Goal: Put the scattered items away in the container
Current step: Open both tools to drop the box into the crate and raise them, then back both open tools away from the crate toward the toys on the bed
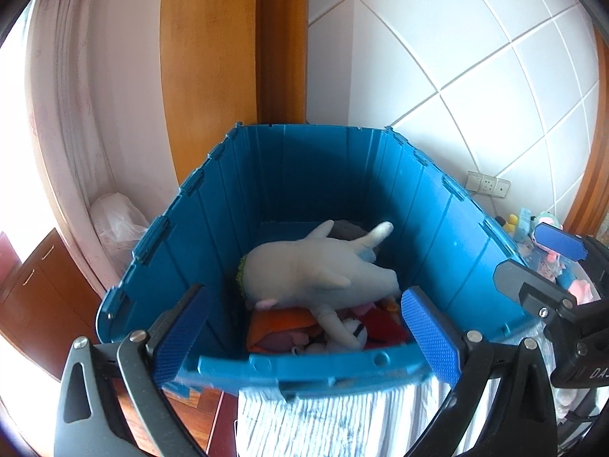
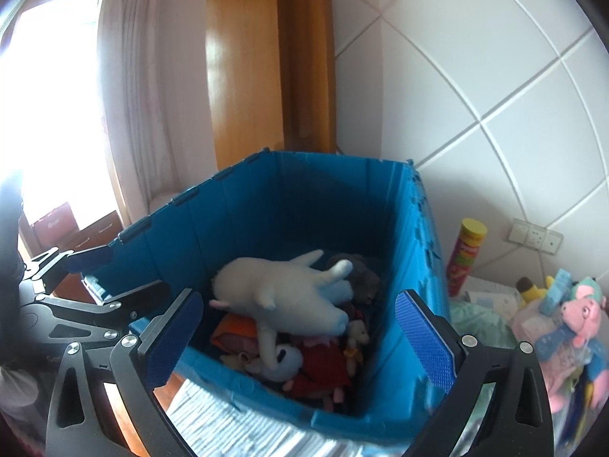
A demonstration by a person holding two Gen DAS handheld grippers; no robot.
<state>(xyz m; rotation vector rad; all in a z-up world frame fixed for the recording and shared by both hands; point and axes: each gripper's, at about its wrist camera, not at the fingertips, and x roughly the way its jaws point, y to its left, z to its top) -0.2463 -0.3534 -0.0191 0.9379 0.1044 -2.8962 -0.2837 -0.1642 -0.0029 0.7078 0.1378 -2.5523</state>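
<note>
A deep blue plastic crate (image 1: pixel 213 228) (image 2: pixel 415 251) stands in front of both grippers, holding several soft toys. A large white plush animal (image 1: pixel 319 270) (image 2: pixel 289 289) lies on top of the pile, above a grey plush (image 2: pixel 361 274) and red and orange toys (image 1: pixel 281 327). My left gripper (image 1: pixel 308 337) hovers open at the crate's near rim with nothing between its fingers. My right gripper (image 2: pixel 300 337) is open too, empty, above the near rim. Each gripper appears at the edge of the other's view. More plush toys (image 2: pixel 571 320) lie in a heap right of the crate.
A red and yellow snack tube (image 2: pixel 466 255) stands right of the crate by a tiled wall with sockets (image 2: pixel 536 238). A wooden post (image 1: pixel 236 45) and a curtain (image 1: pixel 87 95) rise behind. A striped cloth (image 1: pixel 335 422) lies under the crate's near side. A low wooden cabinet (image 1: pixel 42 297) sits left.
</note>
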